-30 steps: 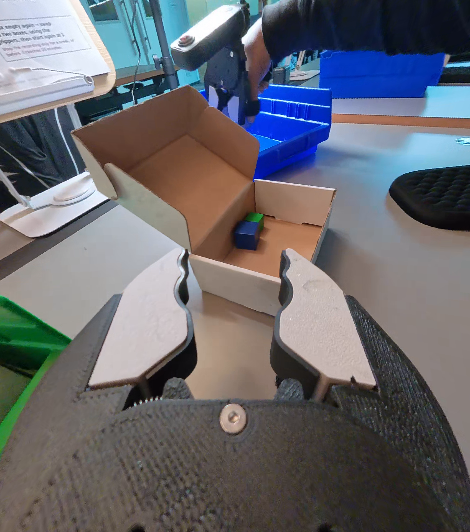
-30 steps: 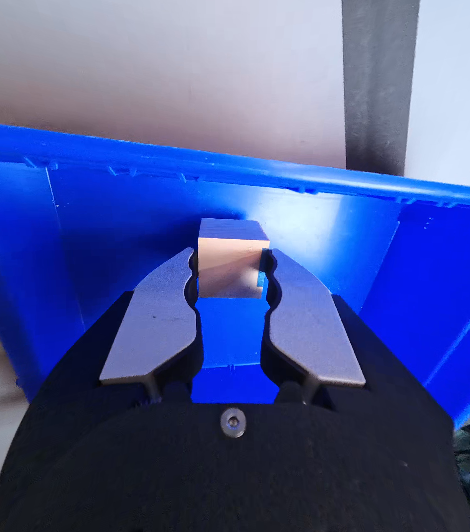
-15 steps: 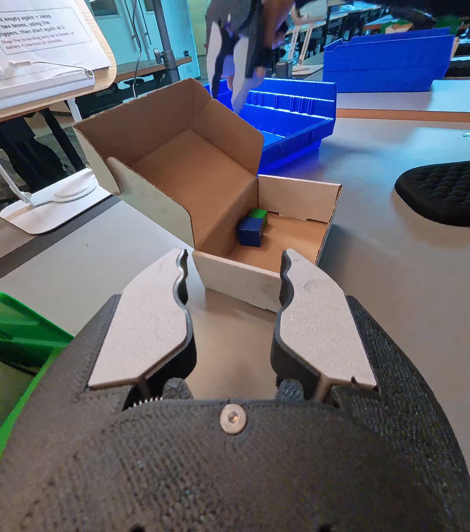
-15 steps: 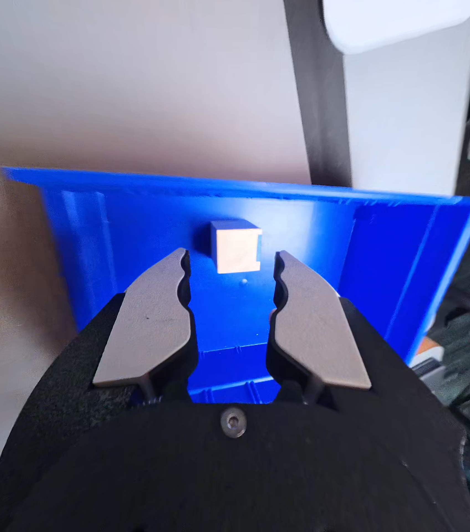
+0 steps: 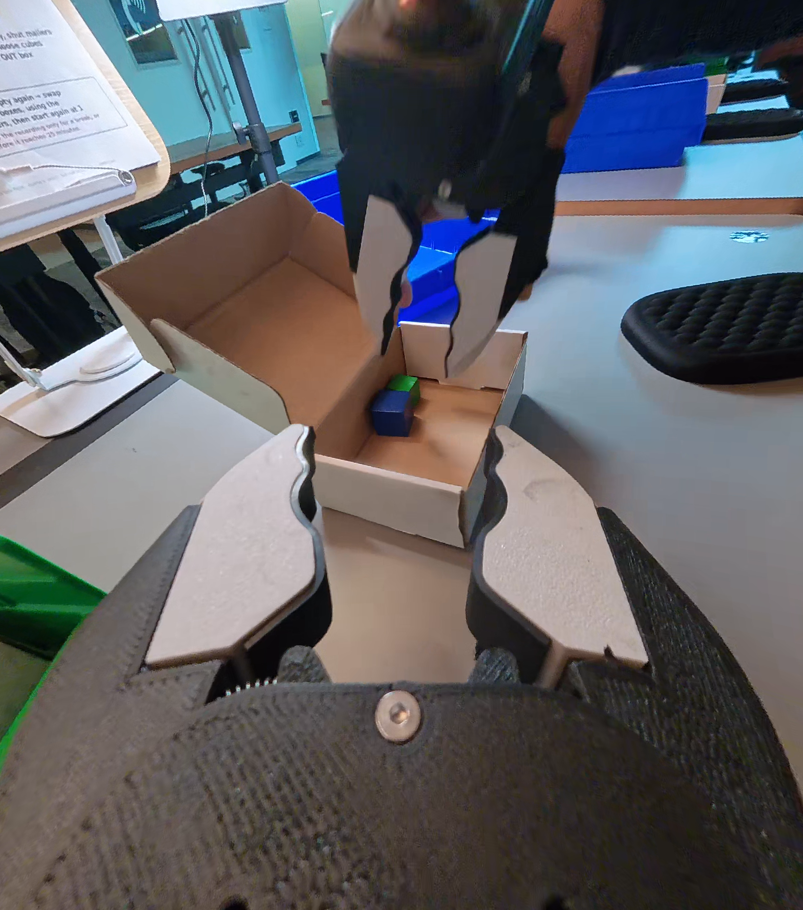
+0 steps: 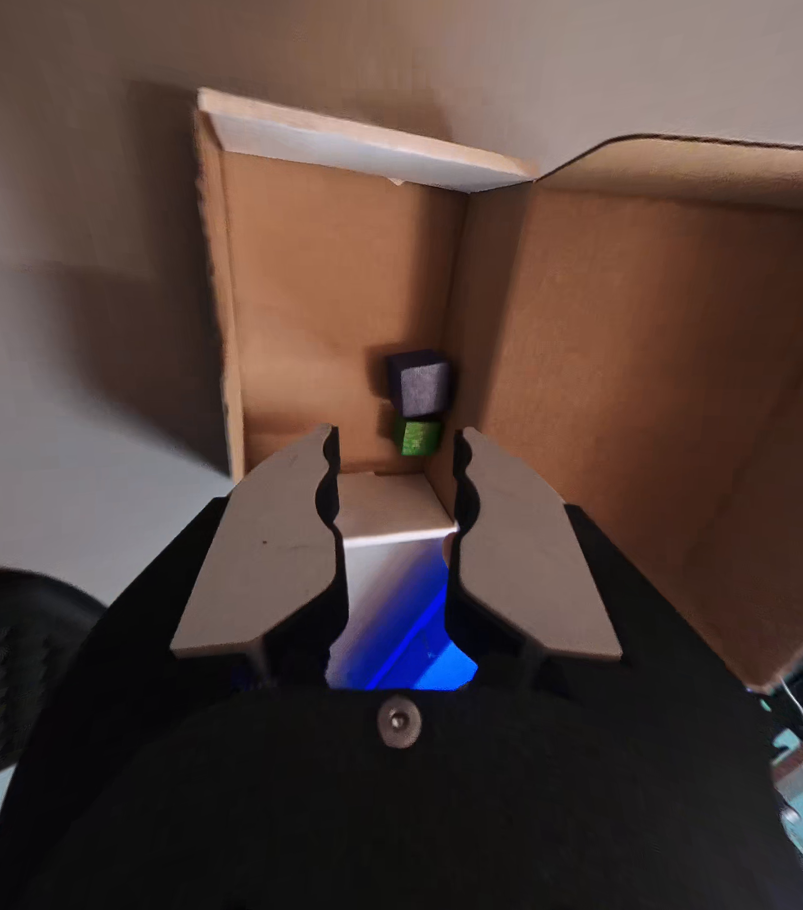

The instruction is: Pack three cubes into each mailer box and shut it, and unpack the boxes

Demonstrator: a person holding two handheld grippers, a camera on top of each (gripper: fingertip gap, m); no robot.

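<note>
Mailer box (image 5: 392, 487) lid-open, long axis away from left gripper (image 5: 399, 485); both jaws released.

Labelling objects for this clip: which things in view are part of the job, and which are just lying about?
Job:
- mailer box, open
- blue cube and green cube, inside it
- blue bin
- right hand-held gripper, open, empty, above the box
- left hand-held gripper, open, empty

Lying about:
- green bin
- black pad
- sheet stand
</note>
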